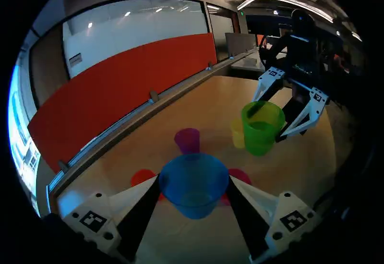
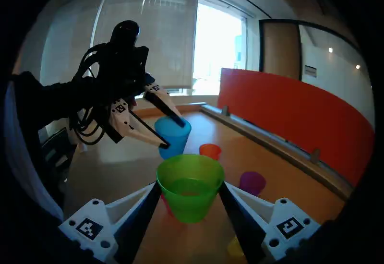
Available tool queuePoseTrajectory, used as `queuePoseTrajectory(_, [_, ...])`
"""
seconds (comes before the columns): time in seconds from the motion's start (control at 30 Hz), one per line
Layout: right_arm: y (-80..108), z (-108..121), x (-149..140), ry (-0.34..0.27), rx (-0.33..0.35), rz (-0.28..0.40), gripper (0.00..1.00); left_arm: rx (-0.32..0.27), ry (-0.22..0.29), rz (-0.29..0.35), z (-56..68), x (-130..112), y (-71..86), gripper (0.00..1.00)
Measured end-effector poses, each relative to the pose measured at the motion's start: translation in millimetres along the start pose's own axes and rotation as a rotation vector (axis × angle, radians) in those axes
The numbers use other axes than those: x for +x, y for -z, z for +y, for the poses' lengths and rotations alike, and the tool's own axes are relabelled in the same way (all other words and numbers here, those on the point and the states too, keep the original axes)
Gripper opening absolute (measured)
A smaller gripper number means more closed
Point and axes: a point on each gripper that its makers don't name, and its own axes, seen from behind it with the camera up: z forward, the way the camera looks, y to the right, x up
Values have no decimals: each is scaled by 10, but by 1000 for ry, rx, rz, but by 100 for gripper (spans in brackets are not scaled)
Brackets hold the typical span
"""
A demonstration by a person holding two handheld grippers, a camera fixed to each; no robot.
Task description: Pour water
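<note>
Two cups are in my tongs, one in each. My left gripper has its fingers drawn in against the sides of the blue cup. My right gripper is closed the same way on the green cup. Both cups stand upright, mouths up. What I take to be water sits low in the green cup; I cannot tell whether the blue one holds any. The pour turns on the gap between them. In the right gripper view the blue cup lies ahead and a little to the left of the green one, near but clearly apart, with its rim seeming slightly higher. I judge the green cup has to come forward and up, then tip its far lip over the blue mouth, while my left side holds level. Either hand could close the gap. Small cups stand on the wooden table in the space between: a purple cup, a yellow cup just beside the green one, and an orange cup near the blue one. None blocks the path up at rim height, but a low sweep could knock them over.
</note>
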Motion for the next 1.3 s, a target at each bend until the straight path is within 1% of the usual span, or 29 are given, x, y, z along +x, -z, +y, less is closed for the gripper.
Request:
queuePoseTrajectory(0.27, [19,-13,-227,-3,8,-58,90,-31,-12,-62,84,-226,-52,90])
queuePoseTrajectory(0.47, [-1,-52,-379,-3,23,-95,90,-56,-28,-111,171,-401,-102,90])
queuePoseTrajectory(0.8, [-67,-124,-660,11,51,-155,90,-88,-22,-158,248,-617,-188,90])
queuePoseTrajectory(1.07, [-107,-141,-881,15,65,-195,89,-114,-17,-203,322,-844,-276,90])
queuePoseTrajectory(1.3, [-164,-158,-1064,10,74,-221,90,-120,-14,-221,331,-971,-365,90])
